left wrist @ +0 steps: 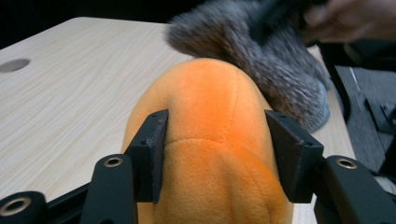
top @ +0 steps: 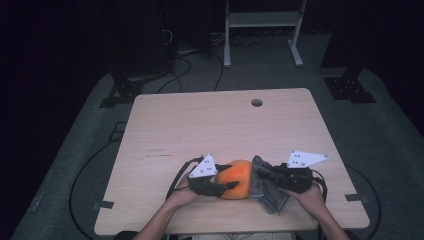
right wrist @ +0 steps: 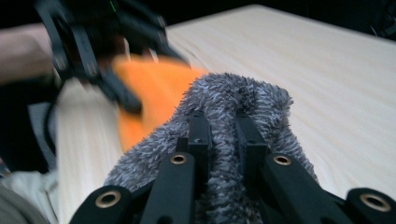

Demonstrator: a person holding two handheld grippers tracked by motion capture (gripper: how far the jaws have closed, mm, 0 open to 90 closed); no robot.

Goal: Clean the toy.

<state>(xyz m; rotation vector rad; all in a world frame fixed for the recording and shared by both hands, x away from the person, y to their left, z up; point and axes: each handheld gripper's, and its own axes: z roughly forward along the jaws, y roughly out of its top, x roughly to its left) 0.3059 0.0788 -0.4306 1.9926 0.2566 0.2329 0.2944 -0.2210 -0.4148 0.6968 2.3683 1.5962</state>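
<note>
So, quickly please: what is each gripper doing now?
Left gripper: closed on the orange plush toy.
Right gripper: closed on the grey furry cloth.

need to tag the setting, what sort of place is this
Probably a lab or recording room, not a home: a bare wooden table with a cable hole, loose cables on grey carpet, and black equipment stands against dark surroundings.

Bare table [top: 220, 125] beyond, orange plush [top: 238, 178] and grey fur [top: 267, 192] blocking the near edge
</note>
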